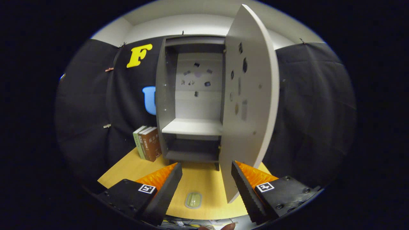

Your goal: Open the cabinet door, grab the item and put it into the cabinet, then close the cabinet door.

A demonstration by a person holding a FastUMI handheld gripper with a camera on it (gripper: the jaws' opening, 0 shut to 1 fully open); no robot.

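With the cabinet door (247, 95) swung wide, lower the gripper (207, 179), fingers spread apart and empty, squarely over the small oval item (193, 200) lying on the table (127, 169) between them before closing

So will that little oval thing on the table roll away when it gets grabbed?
Probably not: the oval item lies flat and low, so rolling seems unlikely. Its glossy look suggests it may slip. The open tongs hover above it; lying so low may make it awkward to pinch.

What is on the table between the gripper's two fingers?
In the gripper view, a small pale oval item lies on the wooden table between the open gripper's fingers, short of the cabinet with its open door.
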